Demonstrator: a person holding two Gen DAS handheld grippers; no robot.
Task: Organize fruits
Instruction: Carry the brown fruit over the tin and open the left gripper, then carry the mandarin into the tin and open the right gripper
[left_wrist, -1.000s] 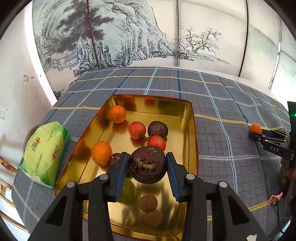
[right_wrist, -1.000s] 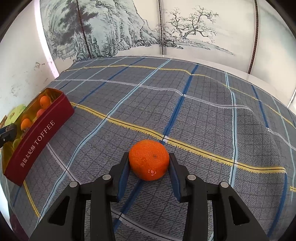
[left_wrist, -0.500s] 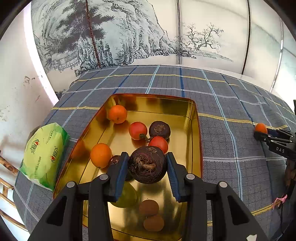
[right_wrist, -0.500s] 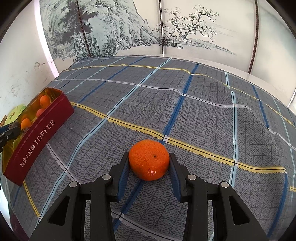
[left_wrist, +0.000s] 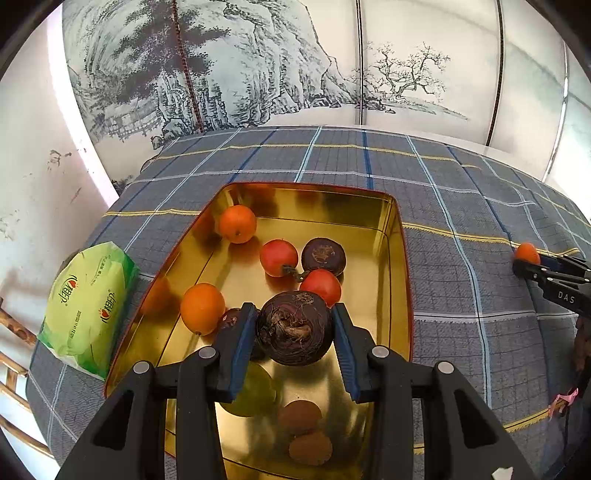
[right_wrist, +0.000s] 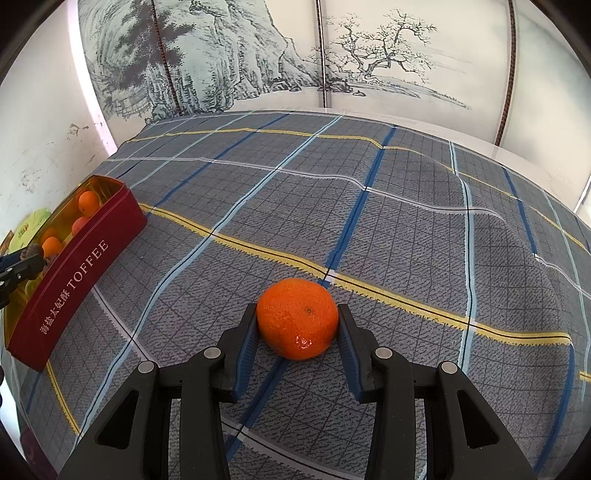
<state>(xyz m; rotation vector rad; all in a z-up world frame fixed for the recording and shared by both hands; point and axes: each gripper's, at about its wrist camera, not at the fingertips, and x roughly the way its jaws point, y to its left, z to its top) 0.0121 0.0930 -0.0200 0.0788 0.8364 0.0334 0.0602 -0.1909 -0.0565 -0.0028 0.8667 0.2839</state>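
While the dark fruit (left_wrist: 295, 328) sits clamped in my left tongs (left_wrist: 295, 343) above the gold tin (left_wrist: 400, 266), frame centre, my right tongs (right_wrist: 297, 332) grip the orange (right_wrist: 297, 317) on the plaid counter (right_wrist: 406, 240).

The tin (left_wrist: 400, 258) sits mid-frame on the table (left_wrist: 461, 206), fruits (left_wrist: 279, 257) inside; a packet (left_wrist: 86, 306), perhaps tissues, lies left.
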